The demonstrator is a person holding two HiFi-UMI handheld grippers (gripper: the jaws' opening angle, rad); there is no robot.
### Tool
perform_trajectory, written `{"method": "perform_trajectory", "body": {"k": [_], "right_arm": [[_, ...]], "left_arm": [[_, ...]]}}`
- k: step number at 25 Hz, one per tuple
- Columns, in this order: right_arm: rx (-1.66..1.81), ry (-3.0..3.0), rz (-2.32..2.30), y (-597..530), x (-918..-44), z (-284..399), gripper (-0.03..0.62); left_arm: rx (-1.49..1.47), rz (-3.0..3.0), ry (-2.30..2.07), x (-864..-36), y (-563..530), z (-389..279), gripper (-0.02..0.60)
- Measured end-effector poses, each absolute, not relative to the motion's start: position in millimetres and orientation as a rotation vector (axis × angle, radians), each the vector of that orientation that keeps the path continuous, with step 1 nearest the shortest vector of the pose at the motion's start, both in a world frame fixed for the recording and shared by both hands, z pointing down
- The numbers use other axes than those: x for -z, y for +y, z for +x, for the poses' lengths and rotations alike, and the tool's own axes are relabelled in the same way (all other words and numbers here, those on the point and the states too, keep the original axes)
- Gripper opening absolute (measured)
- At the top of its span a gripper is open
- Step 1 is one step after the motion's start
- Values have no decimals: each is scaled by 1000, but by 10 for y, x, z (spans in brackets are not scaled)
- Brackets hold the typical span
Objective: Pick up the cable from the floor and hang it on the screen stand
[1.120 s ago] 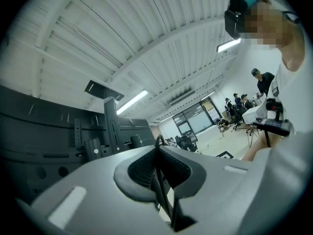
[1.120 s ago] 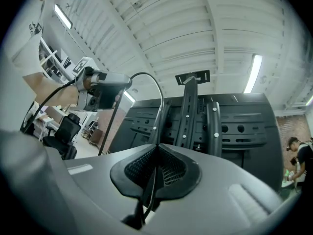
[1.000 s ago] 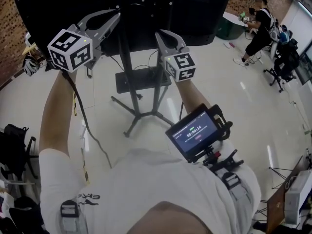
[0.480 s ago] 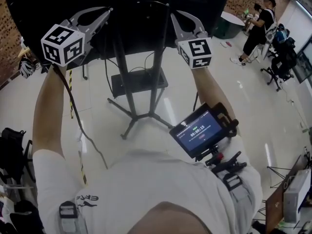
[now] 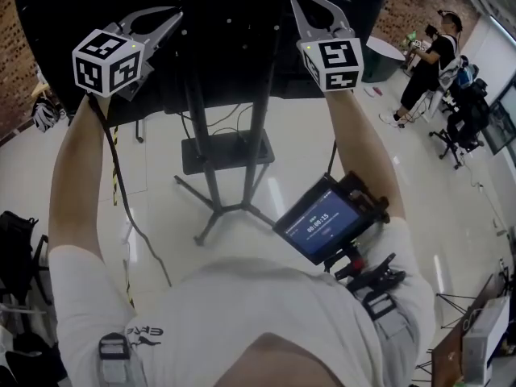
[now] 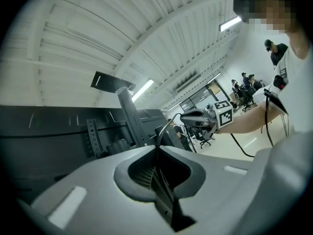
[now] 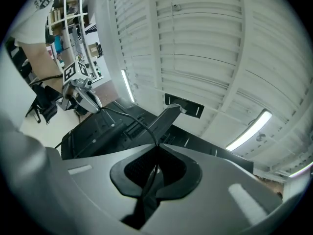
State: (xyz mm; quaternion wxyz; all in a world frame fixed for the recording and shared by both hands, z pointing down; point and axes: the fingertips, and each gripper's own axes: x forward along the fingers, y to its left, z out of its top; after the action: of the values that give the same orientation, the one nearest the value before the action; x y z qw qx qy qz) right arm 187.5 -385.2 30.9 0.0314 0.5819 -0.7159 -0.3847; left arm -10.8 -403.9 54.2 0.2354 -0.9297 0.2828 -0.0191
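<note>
A: Step in hand?
B: Looks like the hang, with pickup done. Holding the cable (image 6: 159, 131) up at the back of the screen (image 5: 242, 47), clear of the floor (image 5: 306, 127), strung in a loose arc from left gripper (image 5: 171, 20) to right gripper (image 5: 303, 5).
A: Jaws?
B: Nearly pressed together on both sides, each pinching the thin cable in its cleft. Nothing else between them.
A: Next move?
B: Judging only: need to find a bracket or post top on the screen stand (image 5: 219, 208), lay the arc over it, then let go one side at a time. Can't pick out a definite hook from here, given the dark panel and little contrast. Risk of sliding off a smooth post if dropped slack.
A: Count?
B: One task cable, two grippers, one stand with two uprights carrying one screen. Plus one chest monitor (image 5: 321, 226) and dark leads (image 5: 113, 176) trailing under both arms, likely tethers, not to be mixed up with the task cable. One person (image 5: 427, 55) far right in the head view, a few more in the left gripper view.
</note>
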Motion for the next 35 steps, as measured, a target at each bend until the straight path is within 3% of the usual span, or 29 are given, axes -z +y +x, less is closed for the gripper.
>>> {"method": "perform_trajectory", "body": {"k": [12, 19, 35], "right_arm": [[1221, -2234, 1751, -4306, 82, 1886, 26], [1278, -2228, 1679, -4388, 71, 1155, 28], [1152, -2258, 1517, -4612, -257, 754, 37]], "left_arm": [[49, -2492, 872, -105, -4482, -131, 21], [-136, -2646, 854, -900, -4543, -570, 21], [-225, -2926, 900, -2238, -4509, -49, 23]]}}
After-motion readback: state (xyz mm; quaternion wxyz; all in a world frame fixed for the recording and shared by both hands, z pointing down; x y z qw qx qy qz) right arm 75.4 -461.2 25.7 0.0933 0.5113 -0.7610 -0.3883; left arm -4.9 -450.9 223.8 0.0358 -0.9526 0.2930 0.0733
